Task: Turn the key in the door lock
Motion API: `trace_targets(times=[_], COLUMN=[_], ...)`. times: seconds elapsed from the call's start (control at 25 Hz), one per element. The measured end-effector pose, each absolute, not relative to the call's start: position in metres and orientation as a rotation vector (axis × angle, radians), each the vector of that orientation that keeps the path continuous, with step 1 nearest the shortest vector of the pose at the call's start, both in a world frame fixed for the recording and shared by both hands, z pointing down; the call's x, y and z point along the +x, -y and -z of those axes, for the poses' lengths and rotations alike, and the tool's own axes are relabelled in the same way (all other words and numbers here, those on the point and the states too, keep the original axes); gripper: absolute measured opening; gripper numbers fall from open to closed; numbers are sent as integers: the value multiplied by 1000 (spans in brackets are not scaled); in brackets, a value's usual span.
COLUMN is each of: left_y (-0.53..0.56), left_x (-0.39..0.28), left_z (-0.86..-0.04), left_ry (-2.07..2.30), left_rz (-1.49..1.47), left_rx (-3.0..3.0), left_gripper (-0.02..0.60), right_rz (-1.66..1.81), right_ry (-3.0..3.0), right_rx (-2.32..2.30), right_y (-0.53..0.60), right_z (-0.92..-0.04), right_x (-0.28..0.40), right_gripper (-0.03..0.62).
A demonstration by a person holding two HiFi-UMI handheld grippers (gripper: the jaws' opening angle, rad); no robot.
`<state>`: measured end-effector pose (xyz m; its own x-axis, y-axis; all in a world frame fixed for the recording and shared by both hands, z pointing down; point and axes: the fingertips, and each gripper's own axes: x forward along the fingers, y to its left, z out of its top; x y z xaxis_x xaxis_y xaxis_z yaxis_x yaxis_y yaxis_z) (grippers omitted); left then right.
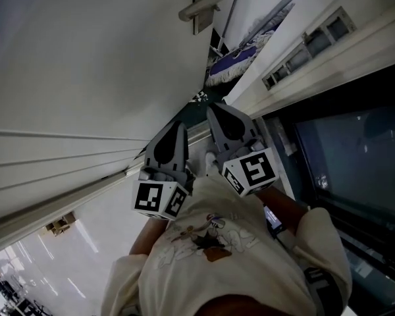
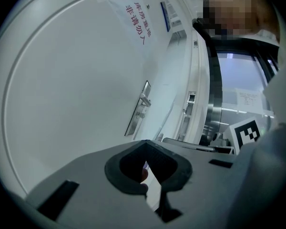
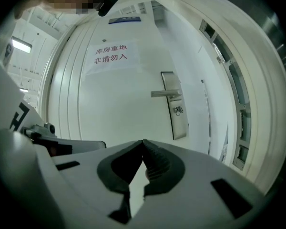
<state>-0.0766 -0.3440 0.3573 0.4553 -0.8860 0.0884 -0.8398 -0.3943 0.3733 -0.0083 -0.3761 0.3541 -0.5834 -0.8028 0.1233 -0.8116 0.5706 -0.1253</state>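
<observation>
A white door [image 3: 119, 104] faces me, and both grippers hang well short of it. Its metal lock plate [image 3: 175, 123] carries a lever handle [image 3: 165, 94], and below the lever a small key [image 3: 178, 110] sticks out of the lock. My right gripper [image 3: 143, 143] points at the door below and left of the plate, its jaws shut with nothing between them. Beside it, my left gripper [image 2: 145, 143] also has its jaw tips together and holds nothing. In the head view the left gripper [image 1: 178, 127] and the right gripper [image 1: 215, 108] sit side by side, below the handle [image 1: 201, 6].
A paper sign with red print [image 3: 111, 55] hangs on the door above and left of the handle. A white frame with small glazed panels [image 3: 238, 109] runs along the door's right side. A dark glass panel [image 1: 355, 157] stands at right, and a blue-and-white mat [image 1: 234, 61] lies on the floor.
</observation>
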Motion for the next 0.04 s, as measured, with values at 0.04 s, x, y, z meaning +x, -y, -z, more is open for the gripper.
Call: trace_targets(times=[0.04], left_y=[344], left_x=[-76], left_z=[-357], left_ry=[1460], left_rz=[176], left_rx=[2345], left_gripper=[3], right_rz=[-266], right_ry=[2738], right_rx=[1404], right_y=[376], right_z=[-355], right_x=[-8], right_gripper=[6])
